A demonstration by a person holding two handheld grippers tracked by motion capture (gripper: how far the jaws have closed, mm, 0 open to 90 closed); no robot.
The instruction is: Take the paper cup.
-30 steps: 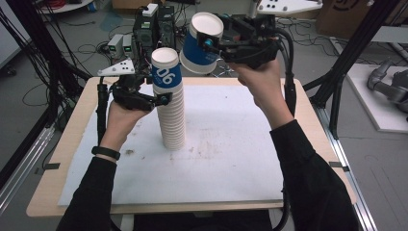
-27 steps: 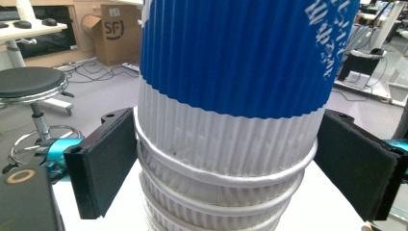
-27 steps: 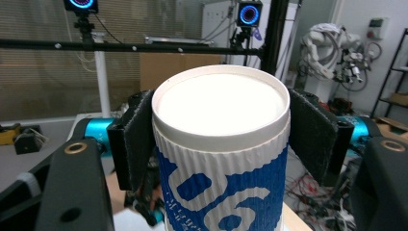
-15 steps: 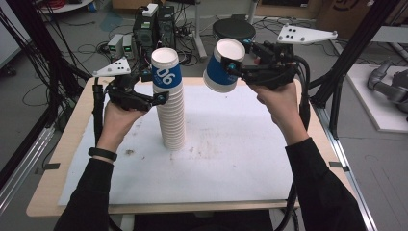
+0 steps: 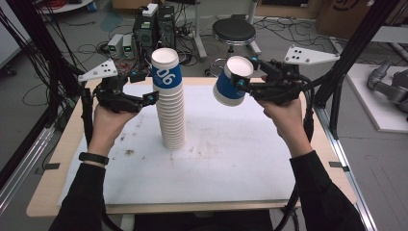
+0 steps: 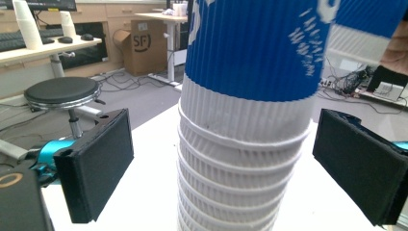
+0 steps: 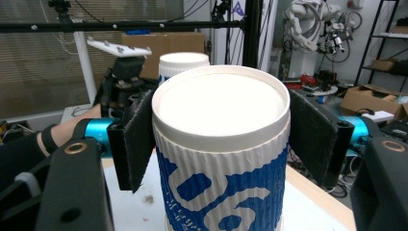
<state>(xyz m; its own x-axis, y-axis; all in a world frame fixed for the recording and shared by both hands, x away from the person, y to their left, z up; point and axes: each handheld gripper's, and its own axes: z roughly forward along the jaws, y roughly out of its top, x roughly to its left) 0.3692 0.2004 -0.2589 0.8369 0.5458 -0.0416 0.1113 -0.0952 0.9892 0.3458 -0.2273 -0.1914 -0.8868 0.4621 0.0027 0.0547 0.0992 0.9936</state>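
Grey floor point(image 5: 57, 29), black stool point(image 5: 234, 32), cables, cardboard boxes point(image 6: 144, 45).

A white mat point(image 5: 231, 159) covers the wooden table point(image 5: 62, 159), bearing stacked cups point(image 5: 172, 115).

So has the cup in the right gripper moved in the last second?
Yes. The held cup has dropped lower and shifted right, away from the cup stack, which stayed put on the table.
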